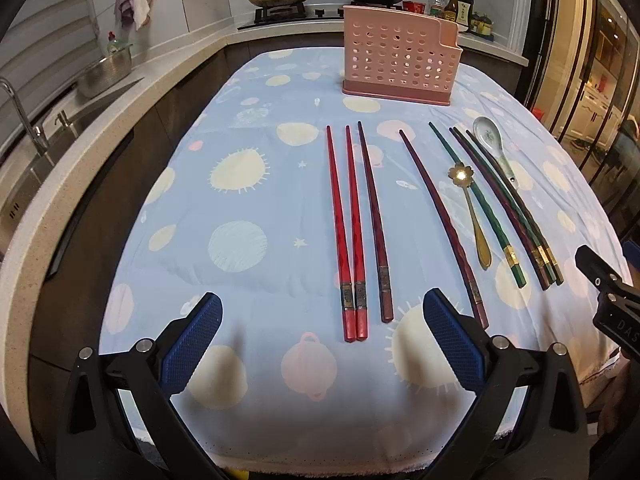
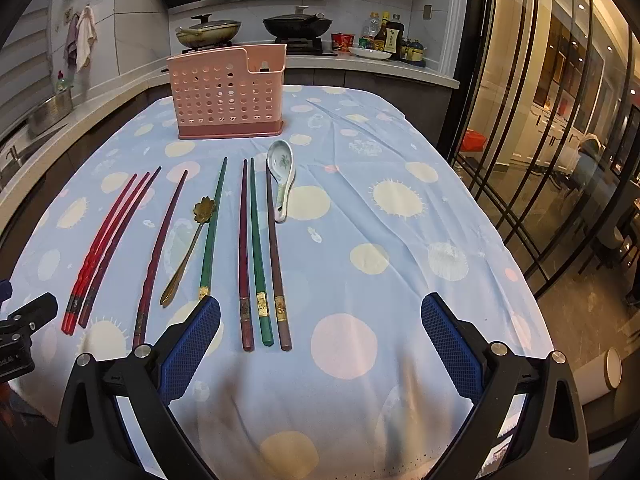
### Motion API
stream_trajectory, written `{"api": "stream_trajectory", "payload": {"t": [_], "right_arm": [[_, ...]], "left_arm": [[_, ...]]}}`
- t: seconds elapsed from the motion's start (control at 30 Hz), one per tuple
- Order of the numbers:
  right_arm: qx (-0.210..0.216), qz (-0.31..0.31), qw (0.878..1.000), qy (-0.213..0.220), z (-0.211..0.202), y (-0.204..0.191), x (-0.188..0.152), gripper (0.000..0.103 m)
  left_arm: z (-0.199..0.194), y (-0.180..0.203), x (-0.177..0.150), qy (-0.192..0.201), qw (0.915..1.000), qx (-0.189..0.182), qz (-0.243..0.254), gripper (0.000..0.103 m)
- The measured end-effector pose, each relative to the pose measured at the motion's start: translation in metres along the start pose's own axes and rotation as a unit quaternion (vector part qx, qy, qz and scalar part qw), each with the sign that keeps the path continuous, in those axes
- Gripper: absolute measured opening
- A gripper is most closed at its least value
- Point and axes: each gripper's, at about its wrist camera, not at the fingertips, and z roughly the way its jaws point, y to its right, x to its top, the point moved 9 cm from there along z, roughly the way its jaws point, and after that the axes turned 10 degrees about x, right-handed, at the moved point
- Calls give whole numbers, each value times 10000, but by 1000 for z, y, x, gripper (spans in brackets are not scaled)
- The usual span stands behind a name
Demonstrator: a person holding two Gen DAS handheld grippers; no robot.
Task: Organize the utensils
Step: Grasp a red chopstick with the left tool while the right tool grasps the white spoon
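Left claw [image 1: 322,312] agape above red chopsticks [image 1: 350,236]; right view perhaps foreshortens them.

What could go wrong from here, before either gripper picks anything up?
1. The dark red, green and brown chopsticks lie almost touching, so the open right gripper might pinch two or roll a neighbour.
2. The gold spoon rests against a green chopstick; lifting one may drag the other.
3. The pink holder stands light and tall on a loose tablecloth; a long chopstick inserted at an angle could tip it.
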Motion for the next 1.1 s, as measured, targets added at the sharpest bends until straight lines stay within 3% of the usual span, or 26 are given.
{"api": "stream_trajectory", "payload": {"t": [0.3,0.53,0.73,0.97,1.1], "right_arm": [[-33,-3,10000,-92,12,-1,6,97],[-33,-31,9999,-126,19,-6,11,97],[-10,-91,9998,-183,24,-12,12,97],[-9,-135,9997,-202,27,-16,14,97],[-5,-117,9997,-221,28,-16,12,97]], "left_arm": [[26,-19,3,-293,9989,357,-124,96],[35,-20,6,-266,9995,102,-160,96],[46,-28,3,-296,9991,310,-49,96],[53,-19,-1,-389,9991,133,78,96],[59,-20,-6,-506,9987,15,42,89]]}}
